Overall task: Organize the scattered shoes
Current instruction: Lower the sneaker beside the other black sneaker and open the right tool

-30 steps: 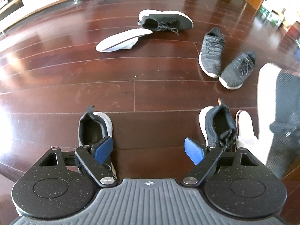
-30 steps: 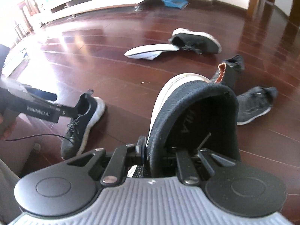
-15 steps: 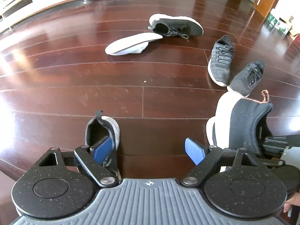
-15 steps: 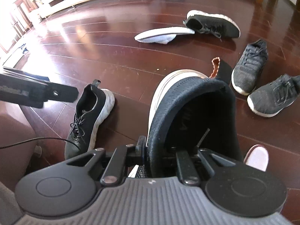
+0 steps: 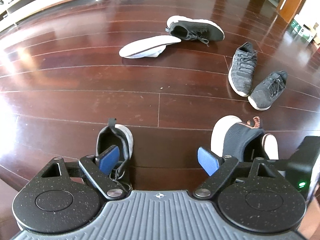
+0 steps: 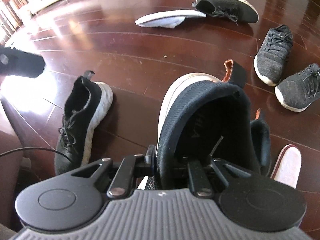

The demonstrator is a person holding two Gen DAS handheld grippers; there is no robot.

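The left gripper [image 5: 159,158] hovers low over the floor, jaws spread wide, blue pads [image 5: 109,158] bare and holding nothing. The right gripper [image 6: 170,160] sits just beside it, jaws closed tight on the collar of a shoe [image 6: 202,108].

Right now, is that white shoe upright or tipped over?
Tipped over. The white shoe lies on its side, pale sole facing the camera, heel end against the black sneaker.

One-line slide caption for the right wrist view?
Right gripper shut on a dark knit sneaker, held by its collar above the wooden floor, scattered shoes beyond.
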